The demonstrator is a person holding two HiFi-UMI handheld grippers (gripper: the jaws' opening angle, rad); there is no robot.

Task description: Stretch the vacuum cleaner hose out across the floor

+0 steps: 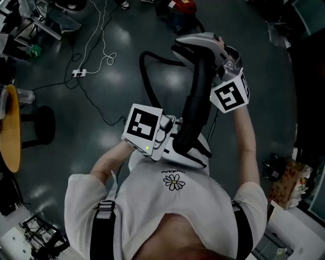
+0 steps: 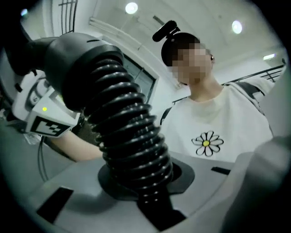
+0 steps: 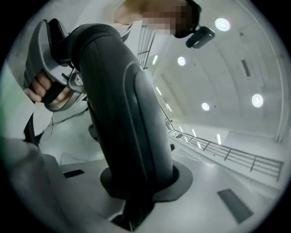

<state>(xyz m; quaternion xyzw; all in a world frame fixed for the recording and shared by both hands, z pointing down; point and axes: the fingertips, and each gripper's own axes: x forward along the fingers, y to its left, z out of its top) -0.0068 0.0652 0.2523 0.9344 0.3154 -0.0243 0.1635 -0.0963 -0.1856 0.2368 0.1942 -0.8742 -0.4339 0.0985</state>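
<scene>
The black vacuum hose [image 1: 144,76] loops over the dark floor and rises in front of me. My left gripper [image 1: 184,146] is shut on its ribbed part [image 2: 127,132], which passes between the grey jaws of the left gripper [image 2: 145,184]. Higher up, the ribs end in a smooth black tube [image 1: 200,76]. My right gripper [image 1: 205,48] is shut on that tube [image 3: 127,118], which fills the gap of the right gripper [image 3: 141,184]. The right gripper's marker cube [image 2: 43,120] shows in the left gripper view. Both grippers point up toward my chest and the ceiling.
The vacuum cleaner body [image 1: 179,12] stands on the floor at the top. A power strip [image 1: 78,72] with white and black cables lies at upper left. A round wooden table [image 1: 10,127] and a black stool [image 1: 43,124] are at left, a box [image 1: 289,183] at right.
</scene>
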